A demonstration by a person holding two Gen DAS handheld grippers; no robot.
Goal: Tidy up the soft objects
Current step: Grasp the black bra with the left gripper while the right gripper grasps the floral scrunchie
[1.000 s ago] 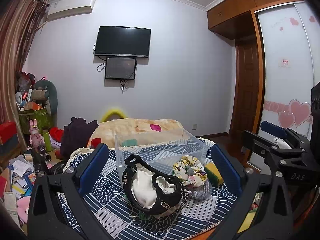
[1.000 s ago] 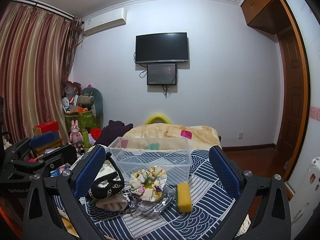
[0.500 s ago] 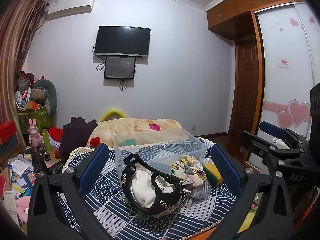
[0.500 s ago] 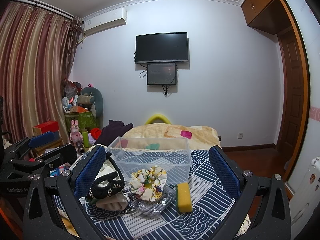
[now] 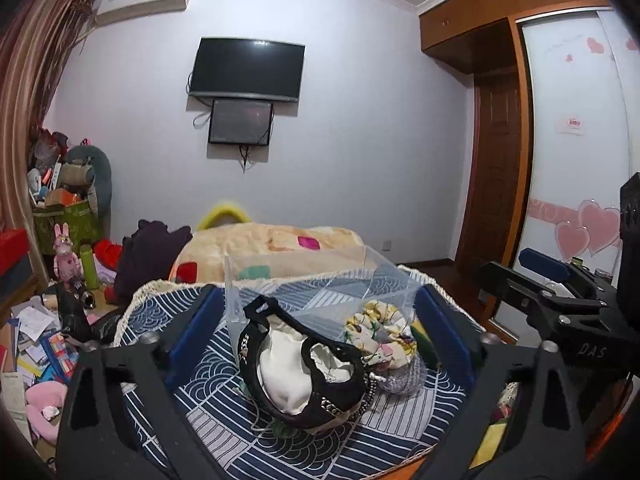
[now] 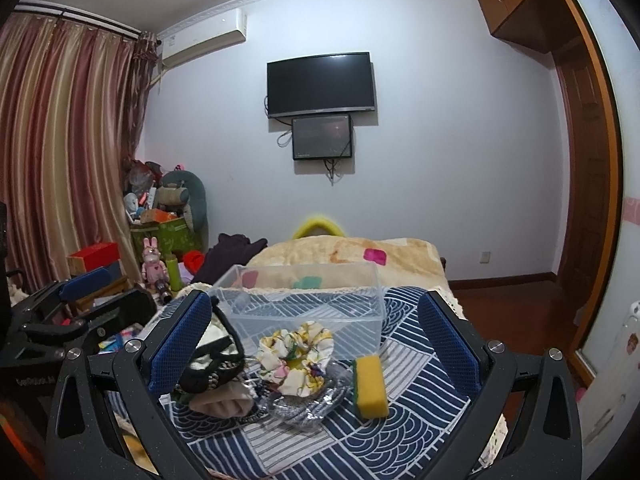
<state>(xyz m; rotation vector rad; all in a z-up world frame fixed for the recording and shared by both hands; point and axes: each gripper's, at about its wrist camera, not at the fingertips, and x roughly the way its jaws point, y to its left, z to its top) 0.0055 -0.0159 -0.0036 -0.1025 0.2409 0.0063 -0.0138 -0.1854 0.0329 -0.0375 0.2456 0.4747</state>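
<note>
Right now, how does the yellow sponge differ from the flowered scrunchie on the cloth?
The yellow sponge is a plain block with a green edge; the flowered scrunchie is a ruffled, many-coloured ring. The sponge lies alone on the patterned cloth; the scrunchie rests on a grey knitted piece. Both lie outside the clear box.

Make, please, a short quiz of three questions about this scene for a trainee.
1. True or false: the clear plastic box already holds soft items.
2. Which lies nearest the right gripper's right finger? A) yellow-green sponge B) black-and-white cap C) floral fabric scrunchie
3. Fill in: both the right and the left gripper are ____.

Key: 1 false; 2 A; 3 open.
</note>
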